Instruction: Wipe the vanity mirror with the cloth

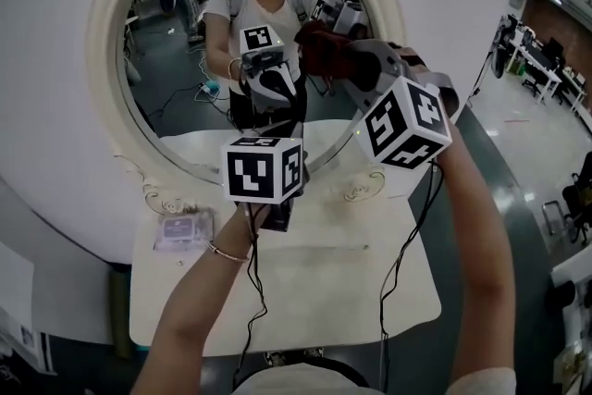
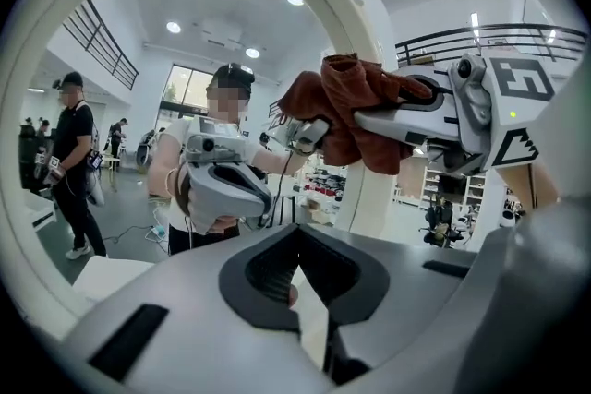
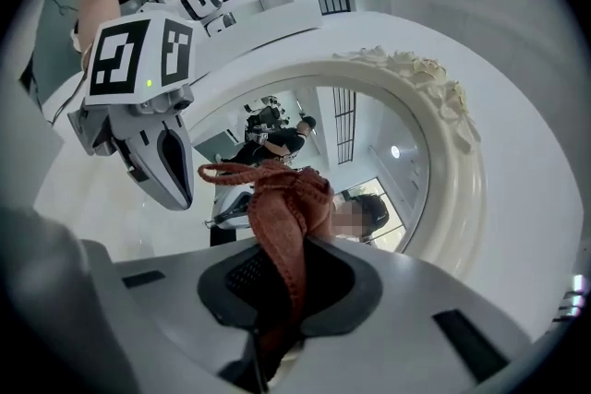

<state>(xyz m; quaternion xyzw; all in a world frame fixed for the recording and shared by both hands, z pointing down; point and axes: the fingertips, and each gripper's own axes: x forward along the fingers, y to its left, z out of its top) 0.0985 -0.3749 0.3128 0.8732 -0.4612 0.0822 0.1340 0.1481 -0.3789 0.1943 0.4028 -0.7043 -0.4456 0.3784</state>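
An oval vanity mirror (image 1: 185,60) in an ornate white frame (image 1: 104,60) stands at the back of a white table. My right gripper (image 1: 356,60) is shut on a reddish-brown cloth (image 1: 324,51) and holds it against the right part of the glass. In the right gripper view the cloth (image 3: 286,208) rises bunched out of the jaws. From the left gripper view the cloth (image 2: 355,111) shows beside the frame (image 2: 351,5). My left gripper (image 2: 297,286) is shut with nothing in it, lower and to the left, facing the glass.
The white table (image 1: 324,282) spreads below the mirror, with a small clear packet (image 1: 183,231) at its left. Cables hang from both grippers. The glass reflects the person and both grippers. Open floor with desks lies to the right.
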